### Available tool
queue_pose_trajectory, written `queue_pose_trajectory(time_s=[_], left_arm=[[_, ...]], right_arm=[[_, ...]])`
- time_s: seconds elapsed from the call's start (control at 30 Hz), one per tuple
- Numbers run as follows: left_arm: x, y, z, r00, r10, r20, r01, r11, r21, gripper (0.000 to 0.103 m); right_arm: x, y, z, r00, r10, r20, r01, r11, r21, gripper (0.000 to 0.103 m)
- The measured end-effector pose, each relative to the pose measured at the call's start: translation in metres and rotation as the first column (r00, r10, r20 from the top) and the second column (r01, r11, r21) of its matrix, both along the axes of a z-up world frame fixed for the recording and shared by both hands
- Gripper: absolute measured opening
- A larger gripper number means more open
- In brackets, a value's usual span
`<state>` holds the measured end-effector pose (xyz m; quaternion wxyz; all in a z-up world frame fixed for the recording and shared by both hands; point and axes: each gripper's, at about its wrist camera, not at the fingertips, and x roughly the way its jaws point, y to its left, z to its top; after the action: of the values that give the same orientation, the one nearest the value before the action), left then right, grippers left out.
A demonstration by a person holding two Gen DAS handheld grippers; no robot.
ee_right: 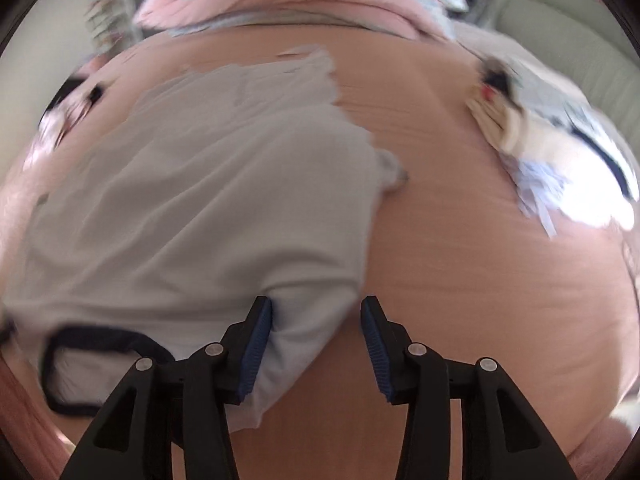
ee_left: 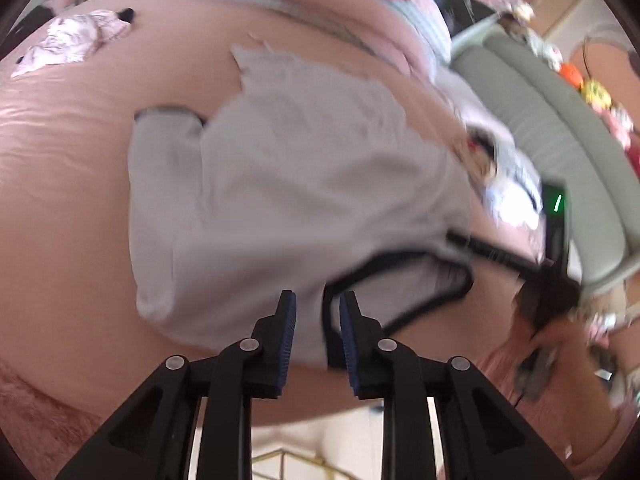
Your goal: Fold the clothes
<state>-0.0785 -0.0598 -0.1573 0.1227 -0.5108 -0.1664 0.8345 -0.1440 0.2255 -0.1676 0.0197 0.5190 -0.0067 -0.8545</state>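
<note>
A pale grey T-shirt with a dark-edged collar lies spread on the pink bed sheet. In the left wrist view my left gripper hangs over the shirt's near edge beside the collar. Its blue pads stand a little apart and do not press on cloth. In the right wrist view the same shirt fills the left half, with its collar at the lower left. My right gripper is open wide. A shoulder corner of the shirt lies between its fingers, close to the left pad.
A folded pink quilt lies across the back of the bed. At the right is a heap of mixed clothes, and at the far left a crumpled pink-white garment. A grey padded seat stands beyond the bed's right side. Bare sheet lies right of the shirt.
</note>
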Motion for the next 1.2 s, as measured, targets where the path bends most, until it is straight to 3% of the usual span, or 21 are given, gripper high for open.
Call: queue_pose_trajectory(time_s=[0.03,0.1,0.2,0.33,0.4,0.47,0.57,0.73,0.77,0.8,0.83,0.87,0.9,0.93,1.03,1.2], left_arm=[[0.005,0.004,-0.006,1.000,0.011,0.019,-0.011,1.000,0.007,0.020],[0.014,0.000,-0.019,0.992,0.085,0.089,-0.095,0.989,0.115,0.020],[0.031,-0.012,-0.034,0.969,0.181,0.168,-0.223,0.932,0.287,0.020],[0.037,-0.016,-0.039,0.960,0.223,0.168,-0.268,0.904,0.334,0.025],[0.036,-0.013,-0.040,0.959,0.231,0.162,-0.274,0.902,0.334,0.029],[0.036,-0.007,-0.036,0.964,0.230,0.132,-0.261,0.915,0.308,0.038],[0.030,0.006,-0.030,0.972,0.223,0.080,-0.235,0.944,0.231,0.040],[0.009,0.027,-0.027,0.977,0.212,0.017,-0.212,0.973,0.093,0.039],[0.006,0.029,-0.026,0.977,0.214,0.015,-0.215,0.974,0.072,0.038],[0.005,0.030,-0.026,0.975,0.221,0.015,-0.222,0.974,0.053,0.025],[0.005,0.030,-0.025,0.974,0.224,0.019,-0.225,0.974,0.038,0.007],[0.007,0.027,-0.024,0.976,0.216,0.019,-0.217,0.975,0.049,0.006],[0.010,0.024,-0.022,0.979,0.203,0.015,-0.203,0.976,0.078,0.006],[0.012,0.021,-0.017,0.982,0.188,-0.001,-0.187,0.978,0.094,0.006],[0.017,0.016,0.010,0.987,0.142,-0.081,-0.136,0.987,0.084,0.006],[0.030,0.018,0.059,0.985,0.096,-0.143,-0.082,0.992,0.100,0.006]], right_arm=[[0.002,0.011,0.003,0.999,-0.040,0.023,0.041,0.997,-0.064,0.044],[0.015,0.027,0.010,0.997,-0.059,0.051,0.068,0.978,-0.198,0.048],[0.044,0.041,0.010,0.992,-0.070,0.107,0.105,0.923,-0.369,0.048],[0.079,0.054,-0.021,0.968,-0.136,0.211,0.227,0.833,-0.504,0.053],[0.082,0.050,-0.018,0.976,-0.132,0.172,0.203,0.840,-0.503,0.054],[0.078,0.039,-0.015,0.984,-0.086,0.154,0.152,0.856,-0.494,0.055],[0.068,0.016,-0.012,0.992,-0.028,0.123,0.082,0.883,-0.461,0.055],[0.052,-0.011,-0.017,0.999,-0.029,0.014,0.032,0.959,-0.282,0.055],[0.049,-0.016,-0.016,1.000,-0.022,-0.015,0.018,0.970,-0.244,0.055],[0.049,-0.017,-0.017,1.000,-0.016,-0.024,0.011,0.976,-0.217,0.047],[0.049,-0.019,-0.017,0.999,-0.010,-0.032,0.004,0.982,-0.189,0.029],[0.049,-0.020,-0.018,0.999,-0.004,-0.041,-0.003,0.987,-0.162,0.023],[0.050,-0.012,-0.017,1.000,-0.018,-0.025,0.013,0.978,-0.209,0.011],[0.051,-0.004,-0.016,0.999,-0.033,-0.008,0.030,0.966,-0.258,0.008],[0.057,0.015,0.000,0.996,-0.092,-0.014,0.082,0.943,-0.321,0.007],[0.070,0.023,0.060,0.984,-0.101,-0.150,0.037,0.926,-0.377,0.007]])
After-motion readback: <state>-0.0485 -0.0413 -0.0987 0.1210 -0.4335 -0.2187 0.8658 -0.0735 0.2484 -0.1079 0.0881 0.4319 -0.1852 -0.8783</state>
